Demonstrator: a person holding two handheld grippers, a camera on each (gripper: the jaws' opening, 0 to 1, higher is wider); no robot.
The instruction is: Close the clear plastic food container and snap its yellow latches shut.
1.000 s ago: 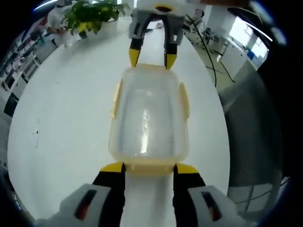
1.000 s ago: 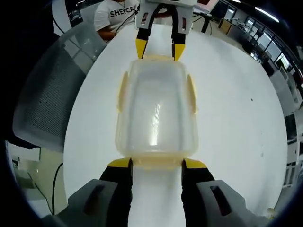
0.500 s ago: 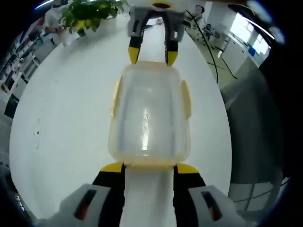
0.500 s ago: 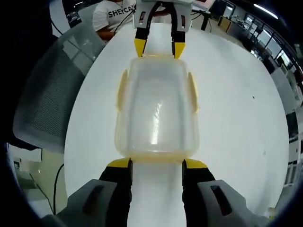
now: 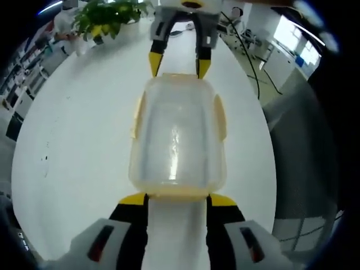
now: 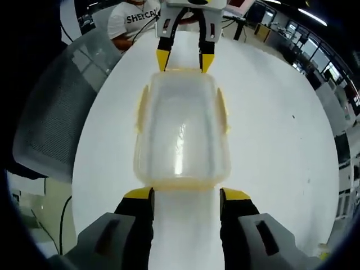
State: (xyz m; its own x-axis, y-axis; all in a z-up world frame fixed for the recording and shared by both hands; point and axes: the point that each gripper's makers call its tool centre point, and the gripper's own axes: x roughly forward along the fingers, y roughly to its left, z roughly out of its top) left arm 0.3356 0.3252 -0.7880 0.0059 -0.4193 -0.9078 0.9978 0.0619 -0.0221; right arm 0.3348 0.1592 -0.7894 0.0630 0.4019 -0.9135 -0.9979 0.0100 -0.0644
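Observation:
A clear plastic container (image 5: 177, 140) with its lid on rests on the white table (image 5: 73, 140), lengthwise between my two grippers. Yellow side latches (image 5: 136, 115) (image 5: 220, 115) flare outward. My left gripper (image 5: 178, 199) is open, its yellow tips at the corners of the near end. My right gripper (image 5: 179, 64) is open at the far end, tips just above the rim. In the right gripper view, the container (image 6: 181, 132) lies the same way, with side latches (image 6: 142, 107) sticking out, the right gripper (image 6: 187, 194) at the near end and the left gripper (image 6: 184, 60) opposite.
A potted plant (image 5: 107, 17) stands at the table's far edge. A grey mesh chair (image 6: 56, 112) is beside the table, and a person in a white shirt (image 6: 135, 19) sits behind it. The table's edge (image 5: 264, 146) runs close along the container's right.
The right gripper's jaws have spread a little wider at its end of the container. The container and the left gripper have barely moved.

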